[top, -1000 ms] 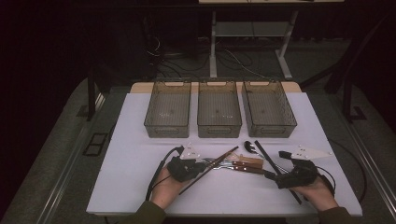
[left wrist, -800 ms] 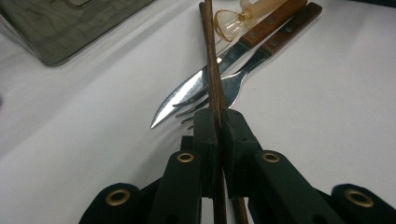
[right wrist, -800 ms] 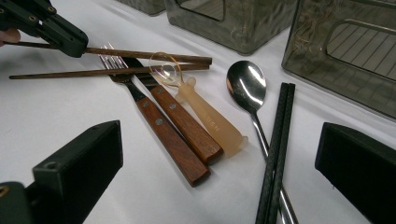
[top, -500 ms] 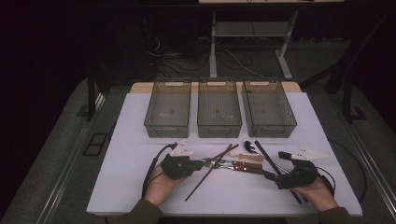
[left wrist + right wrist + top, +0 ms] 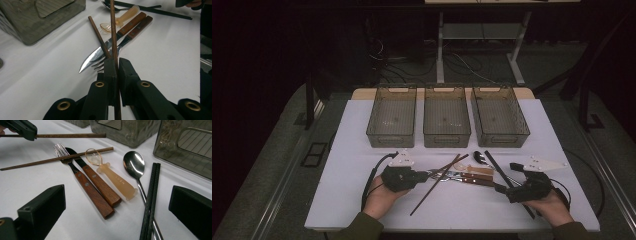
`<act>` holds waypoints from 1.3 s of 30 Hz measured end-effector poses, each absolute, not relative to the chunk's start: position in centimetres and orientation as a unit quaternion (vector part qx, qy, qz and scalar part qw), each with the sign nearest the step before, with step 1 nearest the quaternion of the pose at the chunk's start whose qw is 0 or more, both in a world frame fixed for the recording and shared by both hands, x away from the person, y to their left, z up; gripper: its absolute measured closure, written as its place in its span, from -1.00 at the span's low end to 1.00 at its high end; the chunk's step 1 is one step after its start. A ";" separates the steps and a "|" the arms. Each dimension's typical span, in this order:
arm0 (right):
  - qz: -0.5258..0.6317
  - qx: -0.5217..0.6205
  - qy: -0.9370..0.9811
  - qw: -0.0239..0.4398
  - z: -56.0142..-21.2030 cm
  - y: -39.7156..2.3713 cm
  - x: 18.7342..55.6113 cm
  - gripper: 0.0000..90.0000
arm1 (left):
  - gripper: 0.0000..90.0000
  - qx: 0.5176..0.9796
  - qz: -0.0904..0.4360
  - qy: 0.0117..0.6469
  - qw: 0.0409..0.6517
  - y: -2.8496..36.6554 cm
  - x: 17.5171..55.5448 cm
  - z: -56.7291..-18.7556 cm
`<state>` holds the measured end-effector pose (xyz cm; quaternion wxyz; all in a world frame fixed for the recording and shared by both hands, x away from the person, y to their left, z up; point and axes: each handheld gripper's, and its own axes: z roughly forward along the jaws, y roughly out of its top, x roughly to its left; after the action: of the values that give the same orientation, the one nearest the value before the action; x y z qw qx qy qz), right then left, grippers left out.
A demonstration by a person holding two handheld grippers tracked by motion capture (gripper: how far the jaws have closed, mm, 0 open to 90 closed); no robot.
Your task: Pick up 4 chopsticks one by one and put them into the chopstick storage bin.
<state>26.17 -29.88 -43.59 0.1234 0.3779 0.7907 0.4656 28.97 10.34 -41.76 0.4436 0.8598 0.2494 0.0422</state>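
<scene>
While clamped, the brown chopstick (image 5: 113, 30) runs between the left fingers (image 5: 110, 72).

My left claw (image 5: 428, 175) has slid a little toward my side of the desk (image 5: 362, 200), taking along the brown chopstick (image 5: 434, 187) pinched between its pads. That stick now lies at a steeper slant than a second ago, its near end closer to the desk's front edge, apart from the other chopstick (image 5: 55, 158).
</scene>
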 end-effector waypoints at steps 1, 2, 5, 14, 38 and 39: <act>0.465 0.379 0.790 0.123 -43.6 -29.9 26.2 -0.99 | 0.90 0.857 0.041 0.251 0.447 10.4 29.0 -41.7; 0.466 0.379 0.790 0.123 -43.6 -29.9 26.2 -0.99 | 0.90 0.857 0.041 0.250 0.448 10.6 29.0 -41.6; 0.466 0.379 0.790 0.122 -43.6 -29.8 26.1 -0.99 | 0.90 0.855 0.040 0.248 0.453 11.2 29.1 -41.4; 0.462 0.377 0.794 0.117 -43.8 -29.4 26.1 -0.99 | 0.90 0.846 0.046 0.245 0.470 13.3 29.4 -40.7; 0.461 0.375 0.796 0.117 -44.0 -29.2 26.3 -0.99 | 0.89 0.825 0.068 0.265 0.495 16.4 30.6 -39.2; 0.460 0.375 0.796 0.116 -44.0 -29.2 26.3 -0.99 | 0.89 0.825 0.069 0.265 0.495 16.5 30.7 -39.2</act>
<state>26.26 -29.18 -44.00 0.1164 0.3752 0.7963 0.4600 30.73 16.55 -39.15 0.4948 0.8246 0.2653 0.0687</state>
